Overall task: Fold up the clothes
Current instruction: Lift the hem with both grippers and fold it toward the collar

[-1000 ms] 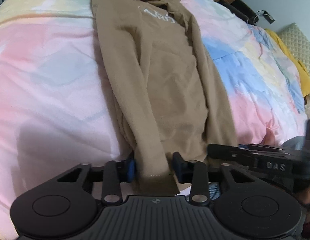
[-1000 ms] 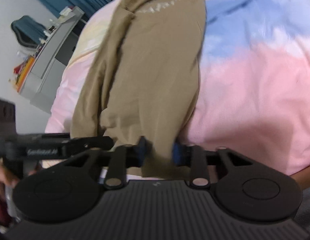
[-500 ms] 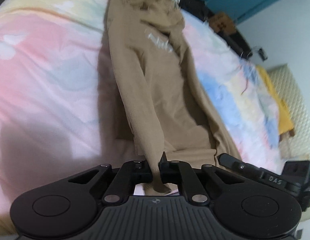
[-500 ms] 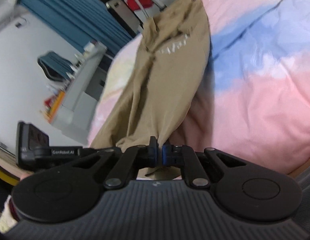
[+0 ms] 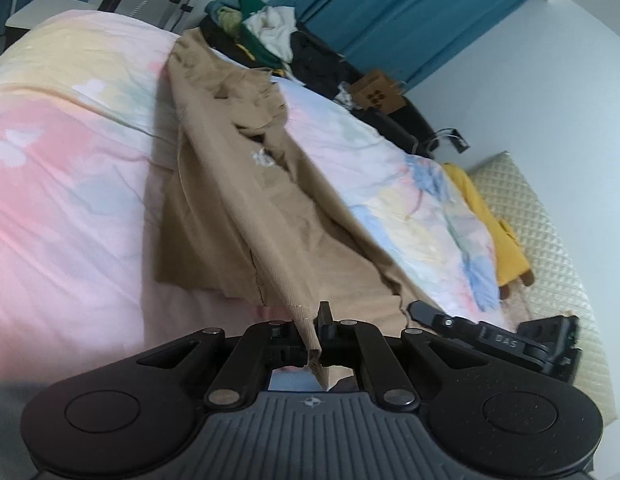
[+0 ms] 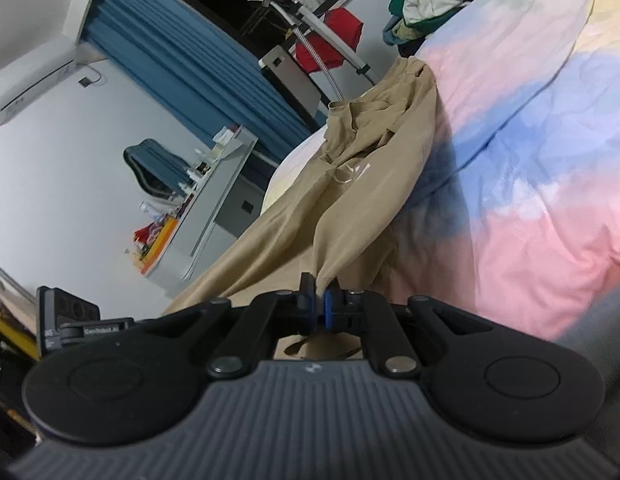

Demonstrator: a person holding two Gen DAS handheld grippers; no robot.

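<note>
Left claw (image 5: 314,334) and right claw (image 6: 320,304) are both clamped tight, tilted slightly downward.

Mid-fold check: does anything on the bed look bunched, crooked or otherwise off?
Yes. The tan hoodie lies narrow and rumpled on the bedspread, its chest print creased. The left gripper and right gripper each pinch its near end.

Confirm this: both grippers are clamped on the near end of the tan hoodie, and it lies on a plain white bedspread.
Not quite. The left gripper and right gripper are each shut on the near end of the tan hoodie, but the bedspread is not plain white: it is pastel pink, blue and yellow, as both wrist views show.
</note>
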